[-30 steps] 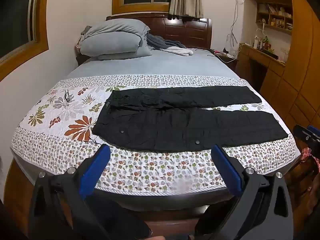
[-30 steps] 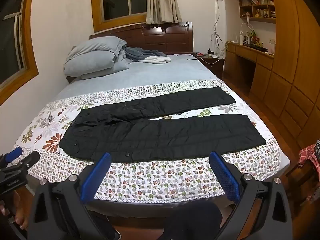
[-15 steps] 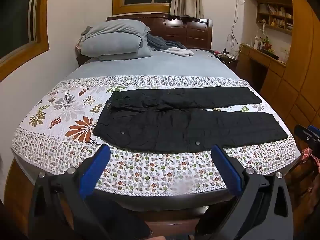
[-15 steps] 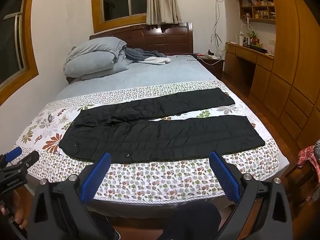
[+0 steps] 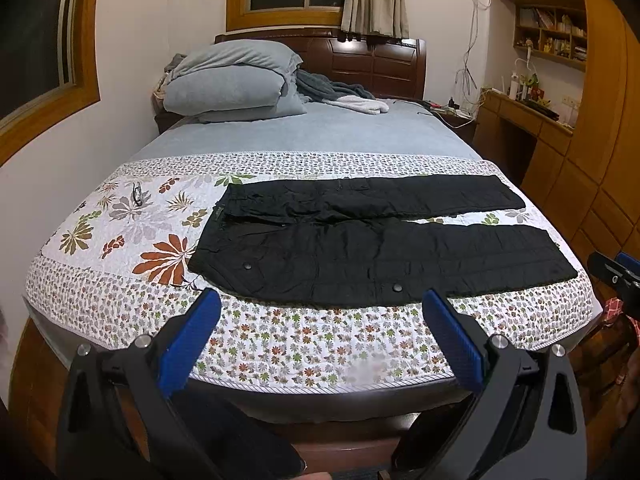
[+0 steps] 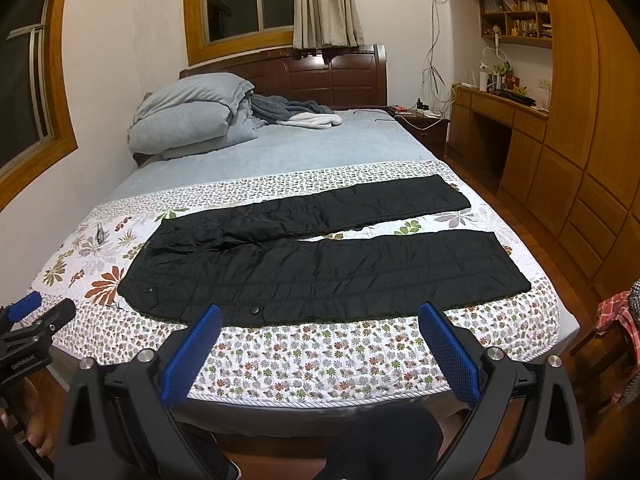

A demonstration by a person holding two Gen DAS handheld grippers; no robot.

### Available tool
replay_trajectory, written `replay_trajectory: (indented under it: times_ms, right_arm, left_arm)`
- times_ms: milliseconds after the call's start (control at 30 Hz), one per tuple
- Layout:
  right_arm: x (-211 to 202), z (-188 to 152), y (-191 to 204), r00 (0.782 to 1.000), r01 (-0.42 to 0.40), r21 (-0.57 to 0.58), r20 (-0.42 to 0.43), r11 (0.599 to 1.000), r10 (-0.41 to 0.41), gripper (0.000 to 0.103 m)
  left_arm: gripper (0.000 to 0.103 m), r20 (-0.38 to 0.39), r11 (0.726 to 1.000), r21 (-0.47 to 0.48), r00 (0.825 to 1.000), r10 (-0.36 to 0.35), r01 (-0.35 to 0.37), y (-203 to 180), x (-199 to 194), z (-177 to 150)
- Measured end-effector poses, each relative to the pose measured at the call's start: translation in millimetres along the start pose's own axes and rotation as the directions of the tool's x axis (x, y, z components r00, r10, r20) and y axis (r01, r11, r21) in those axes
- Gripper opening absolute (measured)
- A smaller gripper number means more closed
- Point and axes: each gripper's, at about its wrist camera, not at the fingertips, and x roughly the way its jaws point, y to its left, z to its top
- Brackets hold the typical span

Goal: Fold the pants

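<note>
So far nothing is folded: black pants (image 5: 372, 248) lie spread flat on the quilt (image 5: 280, 340); my left gripper (image 5: 320, 308) and right gripper (image 6: 320, 316) gape, empty.

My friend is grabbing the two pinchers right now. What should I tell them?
Left gripper: open, holding nothing, hanging before the bed's near edge.
Right gripper: open too, also holding nothing.
Black pants: spread flat on the flowery quilt, waist toward the left, both legs pointing right, a small gap between them.
Done: nothing folded.
Left: every fold.
</note>
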Motion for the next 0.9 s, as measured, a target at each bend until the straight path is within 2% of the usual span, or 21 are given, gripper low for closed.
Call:
replay_trajectory:
  times_ms: [900]
  right_arm:
    - [4.4,-2.3,-2.2,1.000,-0.001,-0.001,-0.006,1.000,0.001,0.100]
  left_arm:
    - [0.100,-0.006,1.000,-0.006,1.000,-0.004,0.004,2.1,0.3,-1.6]
